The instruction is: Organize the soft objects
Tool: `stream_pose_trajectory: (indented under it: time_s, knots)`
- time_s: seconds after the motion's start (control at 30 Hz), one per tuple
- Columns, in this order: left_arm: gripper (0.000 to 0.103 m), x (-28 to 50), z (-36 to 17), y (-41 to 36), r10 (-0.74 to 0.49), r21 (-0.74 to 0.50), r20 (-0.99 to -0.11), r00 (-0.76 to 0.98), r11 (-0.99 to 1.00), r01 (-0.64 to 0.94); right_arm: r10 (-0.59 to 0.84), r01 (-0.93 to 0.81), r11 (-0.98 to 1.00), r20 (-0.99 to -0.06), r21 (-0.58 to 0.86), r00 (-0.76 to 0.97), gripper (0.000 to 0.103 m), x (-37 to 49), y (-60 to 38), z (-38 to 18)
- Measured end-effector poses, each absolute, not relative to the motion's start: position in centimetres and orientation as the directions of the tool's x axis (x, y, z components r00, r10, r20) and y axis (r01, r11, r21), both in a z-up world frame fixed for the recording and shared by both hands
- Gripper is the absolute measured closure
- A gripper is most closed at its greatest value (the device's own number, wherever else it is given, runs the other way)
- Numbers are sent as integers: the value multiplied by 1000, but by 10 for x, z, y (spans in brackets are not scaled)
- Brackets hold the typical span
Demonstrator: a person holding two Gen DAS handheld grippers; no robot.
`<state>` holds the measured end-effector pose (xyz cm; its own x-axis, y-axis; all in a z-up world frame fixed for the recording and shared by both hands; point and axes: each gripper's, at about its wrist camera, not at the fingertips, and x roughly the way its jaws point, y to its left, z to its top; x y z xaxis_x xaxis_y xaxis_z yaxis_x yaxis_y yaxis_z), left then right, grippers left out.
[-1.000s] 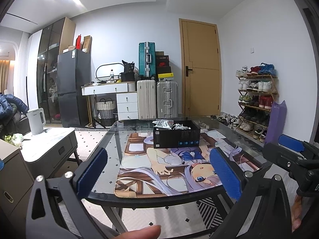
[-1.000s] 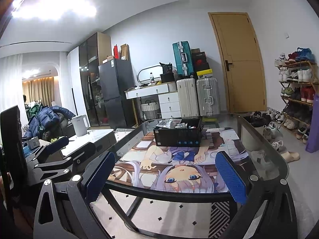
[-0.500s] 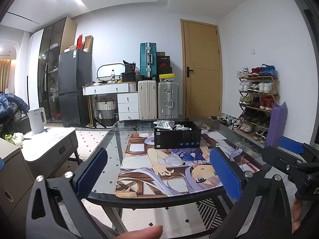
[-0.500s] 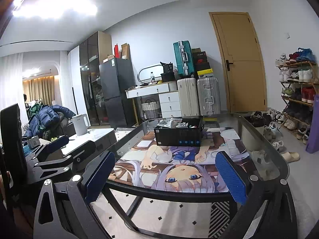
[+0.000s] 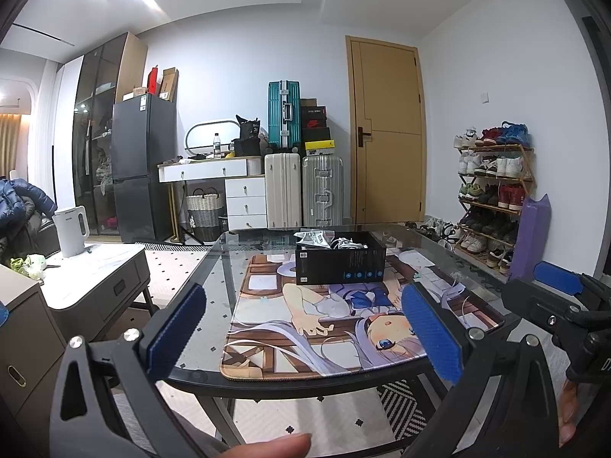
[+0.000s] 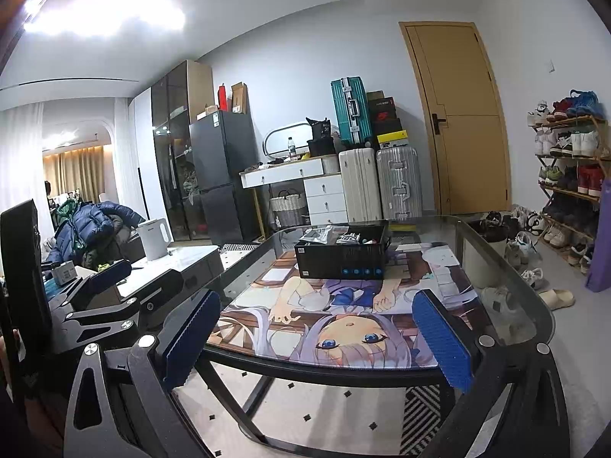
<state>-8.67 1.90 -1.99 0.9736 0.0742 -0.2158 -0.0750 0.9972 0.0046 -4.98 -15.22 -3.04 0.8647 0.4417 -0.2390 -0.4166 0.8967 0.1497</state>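
A black open box (image 5: 339,263) (image 6: 342,255) stands at the far end of an illustrated desk mat (image 5: 328,316) (image 6: 343,316) on a glass table (image 5: 214,278) (image 6: 508,305). White cables and a crumpled printed packet lie inside it. My left gripper (image 5: 305,334) hangs open before the table's near edge, nothing between its blue pads. My right gripper (image 6: 315,337) is open too, empty, held at the same near edge. In the left wrist view the right gripper (image 5: 561,294) juts in from the right.
A low white-topped cabinet (image 5: 95,278) with a white kettle (image 5: 71,231) stands left of the table. Suitcases (image 5: 301,194), a white desk and a dark fridge (image 5: 143,168) line the far wall. A shoe rack (image 5: 492,194) fills the right side. Shoes lie on the floor (image 6: 534,259).
Both grippers stay open and have barely shifted; the views have drifted only slightly. Nothing on the table has moved.
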Motion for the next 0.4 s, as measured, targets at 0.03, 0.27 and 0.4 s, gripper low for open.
stream_pose_trajectory:
  time_s: [0.03,0.27,0.4]
  knots:
    - [0,-87,-20,19,73,3,-216,974,997,-74,441,-416,897,-240,149,865,1,-50,-152,-30]
    - [0,-85,-21,19,72,4,-221,973,997,-73,443,-418,896,-241,151,863,1,-50,-152,-31]
    - [0,-85,-22,21,80,2,-218,973,997,-82,443,-419,896,-241,147,863,1,-49,-152,-30]
